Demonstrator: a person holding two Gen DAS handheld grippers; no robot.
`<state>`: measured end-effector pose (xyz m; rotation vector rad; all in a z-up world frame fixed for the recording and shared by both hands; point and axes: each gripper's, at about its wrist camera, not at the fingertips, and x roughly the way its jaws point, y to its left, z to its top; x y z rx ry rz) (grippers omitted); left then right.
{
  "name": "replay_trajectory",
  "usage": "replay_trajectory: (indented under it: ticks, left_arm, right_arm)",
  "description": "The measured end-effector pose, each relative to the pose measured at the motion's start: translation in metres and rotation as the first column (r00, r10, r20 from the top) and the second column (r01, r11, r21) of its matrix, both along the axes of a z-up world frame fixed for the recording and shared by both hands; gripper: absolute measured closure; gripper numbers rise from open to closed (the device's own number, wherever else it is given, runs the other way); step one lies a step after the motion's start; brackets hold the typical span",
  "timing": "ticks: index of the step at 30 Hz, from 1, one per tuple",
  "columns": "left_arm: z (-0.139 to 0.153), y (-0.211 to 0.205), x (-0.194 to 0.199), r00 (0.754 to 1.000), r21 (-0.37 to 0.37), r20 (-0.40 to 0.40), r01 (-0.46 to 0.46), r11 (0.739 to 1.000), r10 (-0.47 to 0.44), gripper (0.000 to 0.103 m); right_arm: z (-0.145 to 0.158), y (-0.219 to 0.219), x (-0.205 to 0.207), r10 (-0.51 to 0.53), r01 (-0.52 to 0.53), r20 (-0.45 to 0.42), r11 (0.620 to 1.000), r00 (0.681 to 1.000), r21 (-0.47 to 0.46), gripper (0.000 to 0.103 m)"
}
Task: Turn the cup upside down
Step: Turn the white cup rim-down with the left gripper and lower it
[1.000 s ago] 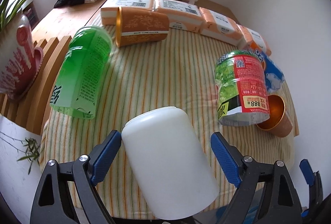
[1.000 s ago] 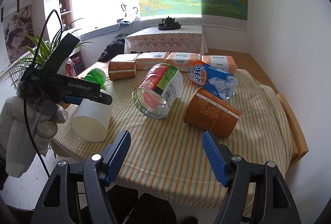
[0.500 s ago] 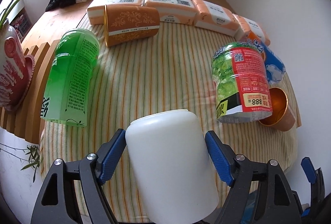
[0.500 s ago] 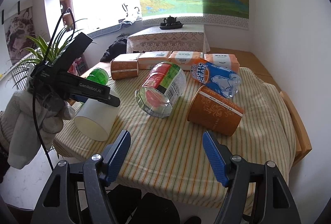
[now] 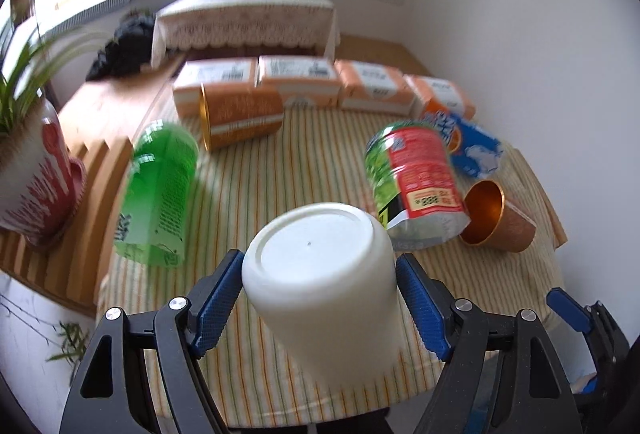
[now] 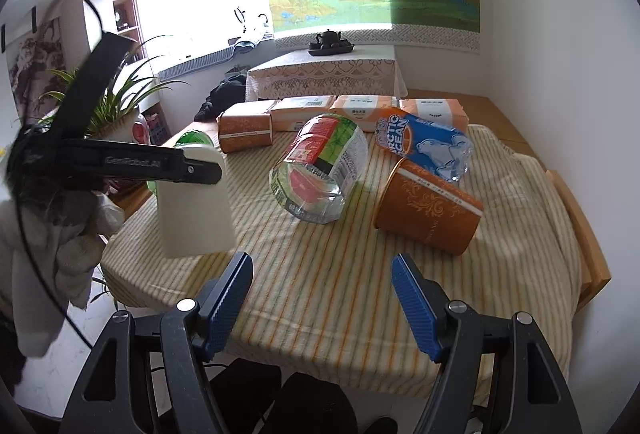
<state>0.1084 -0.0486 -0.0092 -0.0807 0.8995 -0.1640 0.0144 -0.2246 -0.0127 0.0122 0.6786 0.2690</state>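
Closest to me, my left gripper pinches the smooth white plastic cup between its blue pads, one pressed to each side of the cup's wall. From the right wrist view the cup hangs in the air over the near left corner of the striped yellow tablecloth, base up and mouth down, clear of the cloth. My right gripper sits at the near edge of the table with its fingers spread wide and nothing between them. Further in, near the middle of the cloth, a clear bottle with a red and green label lies on its side, and an orange paper cup with a white band lies tipped over toward the right edge. A green plastic bottle lies along the left edge. Beyond those, a blue "Arctic Ocean" bottle lies near a row of orange and white packets lining the far edge.
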Motion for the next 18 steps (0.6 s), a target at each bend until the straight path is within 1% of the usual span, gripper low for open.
replay_trajectory:
  ticks: [5,9,11,14,18]
  left_arm:
    - [0.010,0.000,-0.012,0.995,0.010,0.095,-0.015,1.000,0.014,0.023]
    - [0.015,0.003,-0.018,0.989,0.002,0.143,-0.032,0.999,0.032,0.024]
    - [0.015,0.002,-0.022,0.986,0.010,0.166,-0.034,0.999,0.032,0.024]
    - [0.009,-0.001,-0.024,0.984,0.019,0.178,-0.032,0.999,0.028,0.024]
    - [-0.003,-0.003,-0.023,0.986,0.009,0.167,-0.015,1.000,0.013,0.024]
  right_arm:
    - [-0.003,0.004,0.000,-0.008,0.008,-0.003,1.000,1.000,0.007,0.035]
    - [-0.002,0.007,-0.002,-0.018,0.018,0.007,1.000,1.000,0.009,0.035]
    - [-0.001,0.009,-0.003,-0.032,0.032,0.023,0.999,0.999,0.005,0.035]
    - [-0.001,0.010,-0.007,-0.061,0.061,0.053,0.998,0.997,-0.004,0.035]
    - [-0.002,0.013,-0.010,-0.104,0.107,0.091,0.994,0.990,-0.032,0.035]
